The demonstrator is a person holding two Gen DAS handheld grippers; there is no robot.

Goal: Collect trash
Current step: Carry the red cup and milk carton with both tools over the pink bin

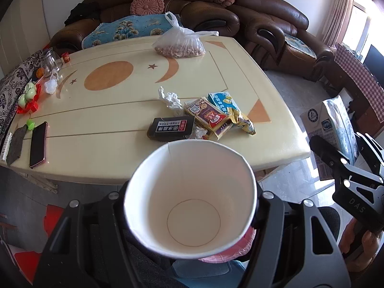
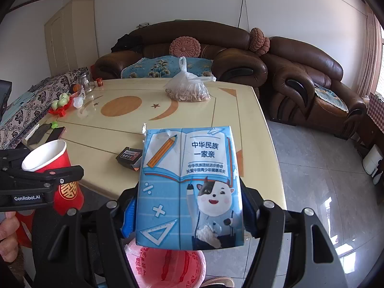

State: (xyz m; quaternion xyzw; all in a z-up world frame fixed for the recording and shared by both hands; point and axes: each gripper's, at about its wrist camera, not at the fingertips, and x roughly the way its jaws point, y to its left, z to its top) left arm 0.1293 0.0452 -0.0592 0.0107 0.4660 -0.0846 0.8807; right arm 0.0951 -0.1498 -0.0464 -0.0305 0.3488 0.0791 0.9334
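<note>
A: Left gripper (image 1: 190, 206) fingers clamped on paper cup (image 1: 189, 199); right gripper (image 2: 189, 206) gripping blue carton (image 2: 189, 187).

B: Above pink-lined bin (image 2: 168, 264), before cream desk (image 1: 115, 110); wrappers (image 1: 211, 117) there, brown sofa (image 1: 216, 7) behind.

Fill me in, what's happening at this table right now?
A person is clearing trash with two handheld grippers. The left gripper is clamped on an empty red paper cup; the right gripper is clamped on a blue milk carton. Both are held off the table's near edge, above a bin with a pink liner. Wrappers, a black box and crumpled tissue are on the table.
</note>
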